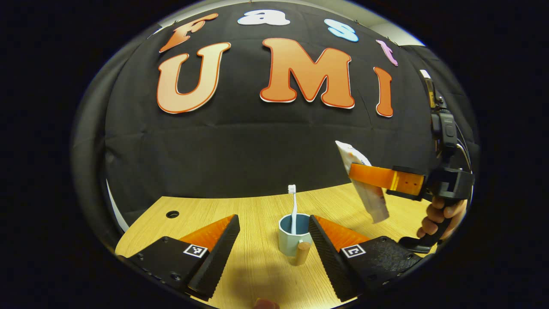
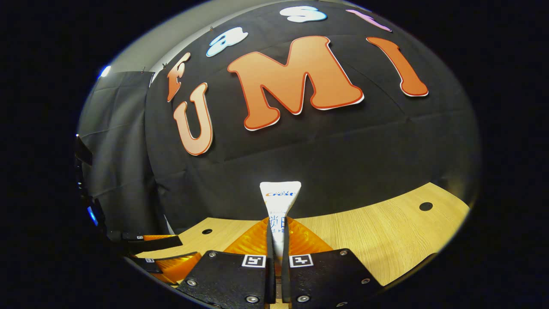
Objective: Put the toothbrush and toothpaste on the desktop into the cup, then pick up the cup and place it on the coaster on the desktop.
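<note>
Light wood-grain desktop [image 1: 257, 266] spans the lower half of the left gripper view, with a round dark hole [image 1: 172, 214] at its left. In the right gripper view the same desktop [image 2: 386, 236] fills the lower right.

Left gripper [image 1: 274, 249], bottom of its own view: jaws spread wide, holding nothing, one finger on each side of the cup.

Right gripper [image 2: 278, 253], bottom centre of its own view: jaws closed to a narrow gap, both pressing the white toothpaste tube [image 2: 279, 201], which stands upward between them. In the left gripper view this gripper [image 1: 369, 177] sits at right, held by a hand [image 1: 441, 219], with the tube [image 1: 364, 180] tilted, clear above the desktop.

Pale blue faceted cup [image 1: 294, 234] with a wooden handle, lower centre, standing on the desktop. White toothbrush [image 1: 294, 210] upright inside it, bristles up.
</note>
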`<control>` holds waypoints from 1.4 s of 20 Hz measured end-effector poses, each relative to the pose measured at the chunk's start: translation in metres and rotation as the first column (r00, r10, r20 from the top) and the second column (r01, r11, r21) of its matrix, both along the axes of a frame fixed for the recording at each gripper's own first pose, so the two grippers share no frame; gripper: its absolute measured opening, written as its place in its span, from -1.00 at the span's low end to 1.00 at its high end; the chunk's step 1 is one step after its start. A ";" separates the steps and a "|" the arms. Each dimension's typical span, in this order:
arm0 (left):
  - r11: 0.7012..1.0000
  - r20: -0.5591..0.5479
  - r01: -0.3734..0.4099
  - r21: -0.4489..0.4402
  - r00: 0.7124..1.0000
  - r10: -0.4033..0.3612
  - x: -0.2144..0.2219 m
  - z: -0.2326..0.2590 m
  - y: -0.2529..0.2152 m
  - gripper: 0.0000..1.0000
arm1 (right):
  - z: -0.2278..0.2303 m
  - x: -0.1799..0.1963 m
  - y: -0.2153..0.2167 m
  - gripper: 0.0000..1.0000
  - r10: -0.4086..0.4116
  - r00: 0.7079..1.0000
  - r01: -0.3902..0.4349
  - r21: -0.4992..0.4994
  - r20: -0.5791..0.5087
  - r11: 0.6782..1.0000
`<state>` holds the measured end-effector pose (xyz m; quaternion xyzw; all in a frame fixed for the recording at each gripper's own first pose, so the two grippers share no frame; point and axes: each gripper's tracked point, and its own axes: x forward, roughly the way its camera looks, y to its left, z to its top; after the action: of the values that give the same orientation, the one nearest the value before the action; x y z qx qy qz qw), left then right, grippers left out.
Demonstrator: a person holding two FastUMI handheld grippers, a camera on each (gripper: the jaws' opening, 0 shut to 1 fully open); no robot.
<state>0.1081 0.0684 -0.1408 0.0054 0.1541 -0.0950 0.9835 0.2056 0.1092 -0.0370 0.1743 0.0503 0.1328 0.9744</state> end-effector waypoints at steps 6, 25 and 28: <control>0.999 0.024 0.014 0.037 1.000 -0.015 -0.027 0.001 0.016 0.94 | -0.002 0.025 0.031 -0.89 0.012 0.999 -0.015 0.077 0.031 0.997; 0.991 0.023 0.042 0.128 0.999 -0.045 -0.039 -0.014 0.053 0.93 | -0.054 0.073 0.086 -0.80 0.033 0.999 -0.032 0.043 -0.032 0.999; 0.992 0.008 0.051 0.113 0.999 -0.053 -0.038 -0.022 0.050 0.93 | -0.061 0.074 0.084 -0.75 0.023 0.999 -0.021 0.041 -0.046 0.999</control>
<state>0.0701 0.1182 -0.1632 0.0656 0.1536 -0.1116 0.9796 0.2800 0.1935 -0.0975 0.1965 0.0722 0.1406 0.9677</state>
